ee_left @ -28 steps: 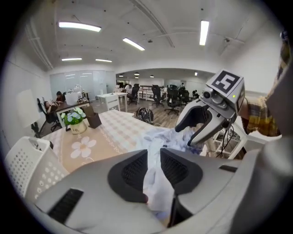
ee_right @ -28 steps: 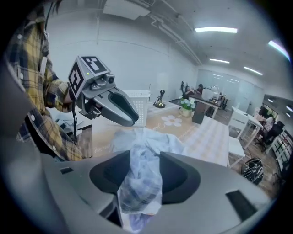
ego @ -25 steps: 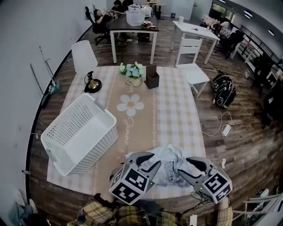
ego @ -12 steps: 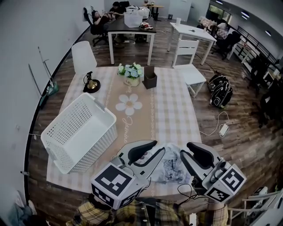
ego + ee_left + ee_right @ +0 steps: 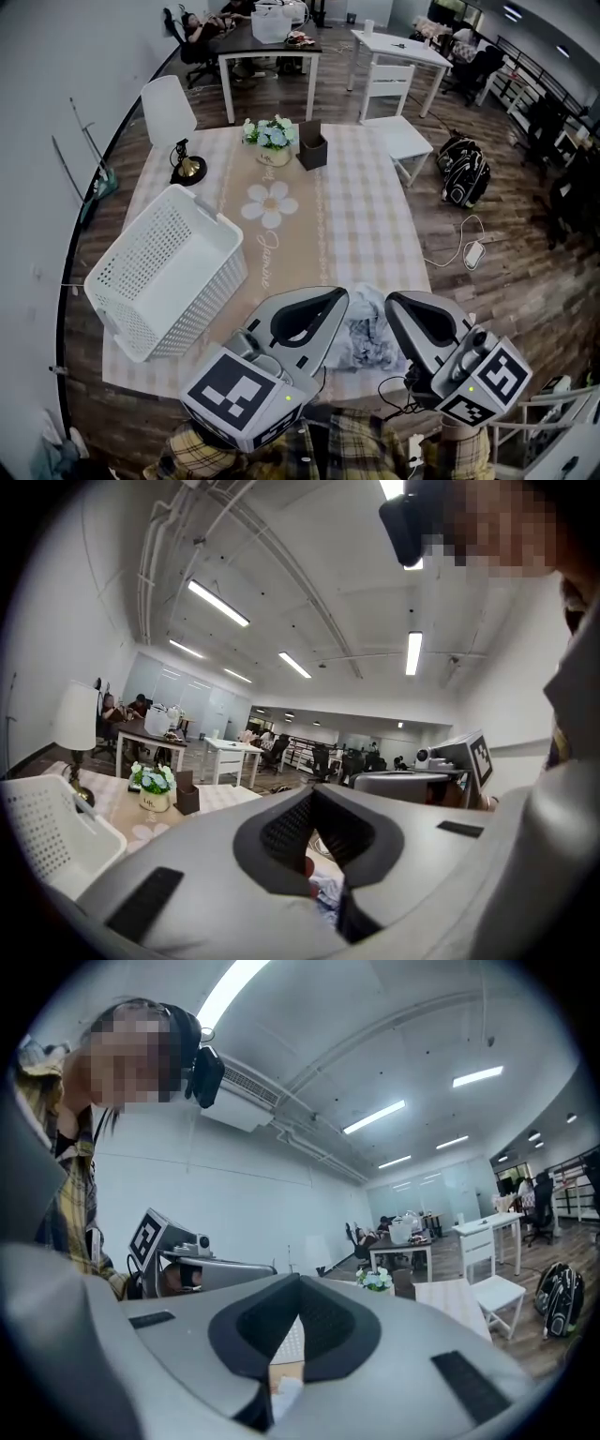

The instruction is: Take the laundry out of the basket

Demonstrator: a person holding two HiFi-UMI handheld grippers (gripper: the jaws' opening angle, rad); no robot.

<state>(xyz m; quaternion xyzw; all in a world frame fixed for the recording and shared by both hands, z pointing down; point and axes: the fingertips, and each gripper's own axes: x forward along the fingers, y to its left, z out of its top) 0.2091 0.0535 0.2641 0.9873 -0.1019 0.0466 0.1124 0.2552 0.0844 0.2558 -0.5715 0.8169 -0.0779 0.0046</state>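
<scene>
The white laundry basket [image 5: 159, 272] lies tipped on its side at the left of the checked table [image 5: 366, 216], and I see nothing in it. A crumpled pale garment [image 5: 367, 339] lies near the table's front edge. Above it, my left gripper [image 5: 336, 300] and right gripper [image 5: 394, 302] are raised side by side, with the garment showing between them. Both have just been closing and are shut, with nothing between the jaws. In the left gripper view the closed jaws [image 5: 314, 794] stand over a scrap of the garment [image 5: 328, 892]. The right gripper view shows its jaws [image 5: 298, 1283] shut too.
A lamp [image 5: 183, 169], a flower pot [image 5: 272, 141] and a brown box [image 5: 312, 150] stand at the table's far end. Beyond the table's far right corner are a white chair [image 5: 398, 131] and a backpack [image 5: 466, 173] on the floor. People sit at desks further back.
Both grippers have risen from the garment toward the camera and levelled out. Their jaws have closed empty. The garment stays on the table.
</scene>
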